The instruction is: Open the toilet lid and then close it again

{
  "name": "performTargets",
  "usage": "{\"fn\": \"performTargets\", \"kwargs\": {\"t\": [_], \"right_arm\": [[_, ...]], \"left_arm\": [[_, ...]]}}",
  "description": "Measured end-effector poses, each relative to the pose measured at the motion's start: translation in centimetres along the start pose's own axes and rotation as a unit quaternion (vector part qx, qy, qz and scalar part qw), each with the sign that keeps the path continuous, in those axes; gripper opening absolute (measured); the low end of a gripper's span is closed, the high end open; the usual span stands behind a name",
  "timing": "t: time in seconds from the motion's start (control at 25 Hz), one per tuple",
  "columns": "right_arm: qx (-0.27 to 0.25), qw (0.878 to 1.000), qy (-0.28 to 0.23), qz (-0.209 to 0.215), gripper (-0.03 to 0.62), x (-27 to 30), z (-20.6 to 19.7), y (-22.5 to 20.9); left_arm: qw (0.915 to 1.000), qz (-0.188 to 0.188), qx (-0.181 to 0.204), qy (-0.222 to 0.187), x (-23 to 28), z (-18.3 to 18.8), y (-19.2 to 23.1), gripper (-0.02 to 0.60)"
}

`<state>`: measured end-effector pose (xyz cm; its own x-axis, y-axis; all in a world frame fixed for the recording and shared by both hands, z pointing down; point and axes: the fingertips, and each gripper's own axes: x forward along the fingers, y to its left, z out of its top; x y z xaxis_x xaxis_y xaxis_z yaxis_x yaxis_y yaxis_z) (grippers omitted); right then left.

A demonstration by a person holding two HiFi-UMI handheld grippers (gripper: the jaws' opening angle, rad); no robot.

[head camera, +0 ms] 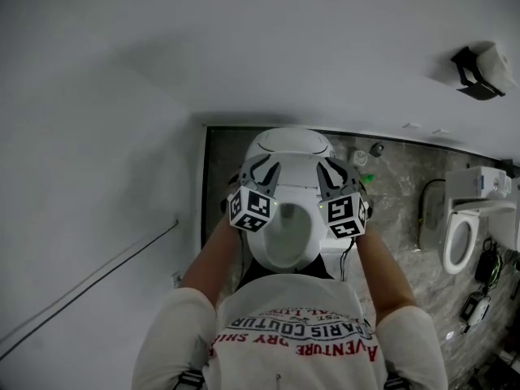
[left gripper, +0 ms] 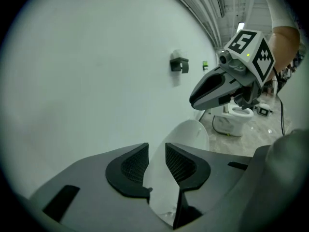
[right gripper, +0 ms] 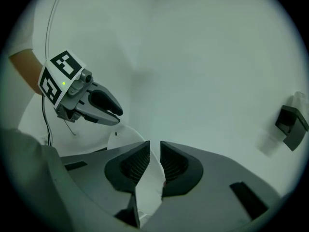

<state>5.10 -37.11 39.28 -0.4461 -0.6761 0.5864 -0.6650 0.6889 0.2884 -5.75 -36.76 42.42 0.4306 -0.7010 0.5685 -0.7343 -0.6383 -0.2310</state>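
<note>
The white toilet [head camera: 286, 234] stands below me with its bowl showing and its lid [head camera: 290, 142] raised at the back. Both grippers hang over the seat on either side of the lid. My left gripper [head camera: 262, 167] is open, and its own view [left gripper: 157, 161] shows the white lid [left gripper: 193, 134] through the gap between its jaws, untouched by the pads. My right gripper [head camera: 329, 169] has its jaws nearly together [right gripper: 155, 161], leaving a thin slit. The lid's underside [right gripper: 128, 139] shows beyond it. I cannot tell whether it touches the lid.
A second toilet [head camera: 461, 238] with cables beside it stands on the marble floor at the right. A black holder [head camera: 479, 71] is fixed to the back wall. A thin pipe [head camera: 97, 275] runs along the left wall. White walls close in at the left and behind.
</note>
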Motion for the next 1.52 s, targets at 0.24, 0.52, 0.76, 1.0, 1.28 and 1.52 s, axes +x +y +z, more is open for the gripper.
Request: {"fn": "performTargets", "kwargs": {"t": [0.24, 0.52, 0.76, 1.0, 1.28, 1.52], "right_arm": [[-0.047, 0.996, 0.044, 0.066, 0.044, 3.8, -1.8, -0.1], [-0.129, 0.98, 0.108, 0.103, 0.052, 6.8, -4.6, 0.7], [-0.166, 0.975, 0.118, 0.086, 0.052, 6.5, -5.1, 1.2], [-0.171, 0.972, 0.13, 0.095, 0.052, 5.6, -5.6, 1.2], [-0.159, 0.978, 0.119, 0.064, 0.052, 3.1, -5.7, 4.0], [-0.148, 0.978, 0.13, 0.064, 0.052, 0.7, -6.4, 5.8]], "left_arm": [[0.9929, -0.049, 0.105, 0.028, 4.3, 0.5, -0.3, 0.122], [0.9736, -0.106, 0.195, 0.052, 6.8, -0.4, -1.3, 0.117], [0.9669, -0.122, 0.219, 0.05, 6.2, -0.6, -2.0, 0.082], [0.9612, -0.138, 0.235, 0.044, 5.8, -0.4, -3.0, 0.069], [0.9564, -0.164, 0.241, 0.021, 2.5, -1.4, -4.8, 0.058], [0.9562, -0.182, 0.229, 0.006, 0.2, -2.1, -7.0, 0.051]]}}
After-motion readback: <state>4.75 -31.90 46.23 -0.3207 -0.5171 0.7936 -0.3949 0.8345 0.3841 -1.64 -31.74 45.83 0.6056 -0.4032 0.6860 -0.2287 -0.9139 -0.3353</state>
